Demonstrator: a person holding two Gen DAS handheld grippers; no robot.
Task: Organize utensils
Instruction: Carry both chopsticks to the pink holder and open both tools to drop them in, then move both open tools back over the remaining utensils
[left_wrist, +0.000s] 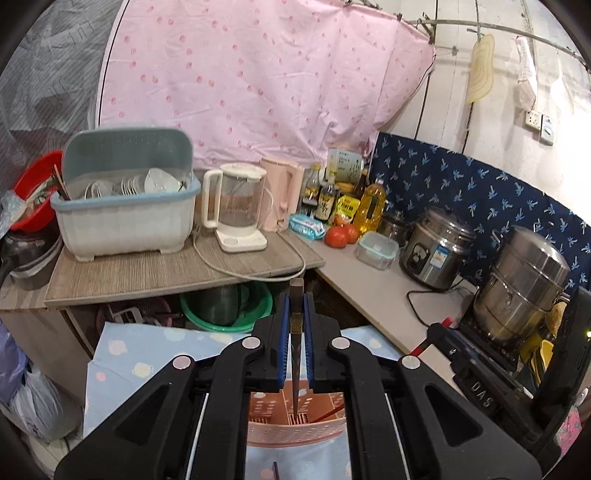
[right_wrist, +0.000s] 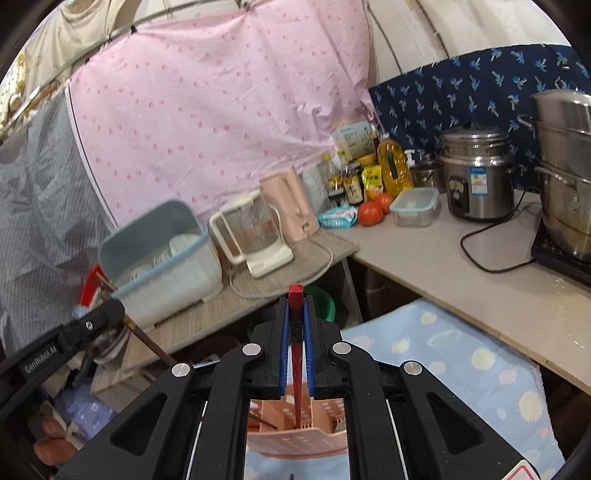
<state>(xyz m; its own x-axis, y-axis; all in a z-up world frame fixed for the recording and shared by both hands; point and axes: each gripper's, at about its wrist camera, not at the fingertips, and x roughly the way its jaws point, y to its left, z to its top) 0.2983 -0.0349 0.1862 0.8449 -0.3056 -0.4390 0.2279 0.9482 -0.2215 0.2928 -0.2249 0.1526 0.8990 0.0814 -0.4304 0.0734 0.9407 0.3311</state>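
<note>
My left gripper (left_wrist: 296, 328) has its blue-padded fingers (left_wrist: 283, 332) drawn narrow, clamped on one dark brown wooden chopstick (left_wrist: 296, 347). That chopstick stands upright, its tip down inside the pink perforated plastic utensil basket (left_wrist: 295, 428) directly below. One more dark stick (left_wrist: 334, 411) leans inside the basket to the right of it, and a single dark stick end (left_wrist: 276, 469) lies on the pale blue patterned cloth (left_wrist: 147, 354) in front of the basket.

Along the wood-grain bench (left_wrist: 155, 273) behind, from the left, I count one red plastic bowl (left_wrist: 35, 192), one grey-blue lidded dish rack (left_wrist: 125, 195) full of white crockery, one white-based glass kettle (left_wrist: 236, 206), one pink kettle (left_wrist: 282, 192), a cluster of sauce bottles I cannot count surely, one yellow oil bottle (left_wrist: 370, 206), two red tomatoes (left_wrist: 341, 234), one clear lidded food box (left_wrist: 377, 249), one steel rice cooker (left_wrist: 437, 247) and one stacked steel steamer pot (left_wrist: 524, 291).

My right gripper (right_wrist: 295, 328) likewise has its fingers (right_wrist: 284, 332) pressed close, gripping one red chopstick (right_wrist: 296, 354), upright, tip inside the same pink basket (right_wrist: 295, 439). One dark stick (right_wrist: 262, 421) leans in the basket to its left. In the right wrist view the left gripper shows at the left edge, with the brown chopstick (right_wrist: 144, 336) slanting below it.
</note>
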